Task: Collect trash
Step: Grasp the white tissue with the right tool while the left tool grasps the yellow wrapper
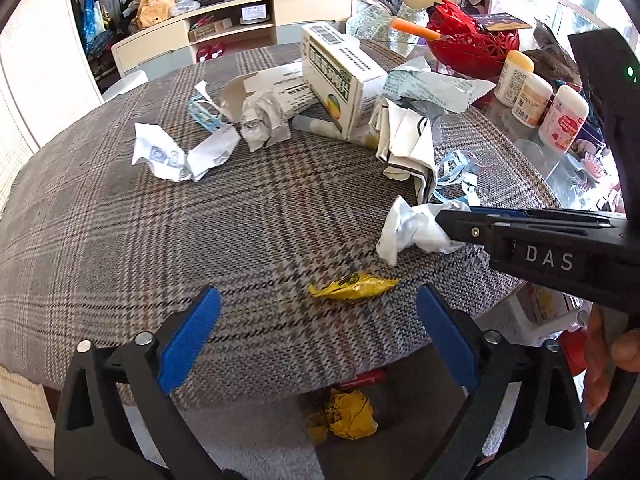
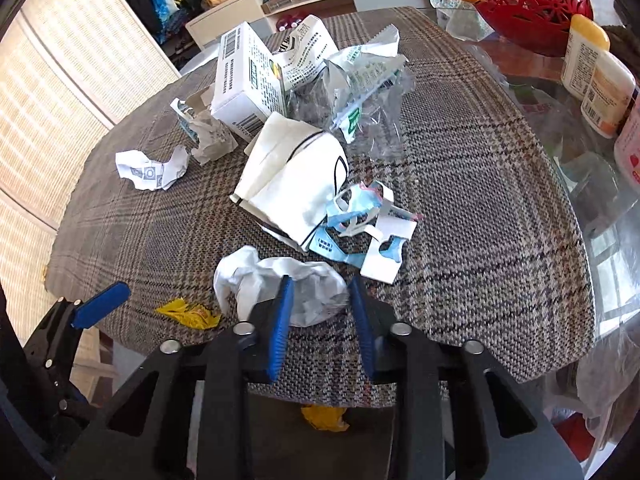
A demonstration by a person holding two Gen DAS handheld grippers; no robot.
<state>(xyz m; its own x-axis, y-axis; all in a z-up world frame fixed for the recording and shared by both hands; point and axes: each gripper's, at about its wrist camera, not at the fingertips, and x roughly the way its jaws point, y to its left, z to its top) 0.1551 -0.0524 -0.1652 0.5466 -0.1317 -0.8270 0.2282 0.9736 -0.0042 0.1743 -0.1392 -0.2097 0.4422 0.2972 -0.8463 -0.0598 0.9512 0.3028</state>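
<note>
Three white bottles [image 1: 536,96], two yellow wrappers [image 1: 352,286], one white carton [image 1: 344,80] and one red basket [image 1: 472,40] show.

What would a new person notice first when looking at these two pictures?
First, the litter on the plaid table cover: a white carton at the far side, with crumpled paper and torn packaging around it. Nearer, the right tool is shut on a white paper wad, while the left tool stands open just before a yellow wrapper. A red openwork basket stands out at the far right.
</note>
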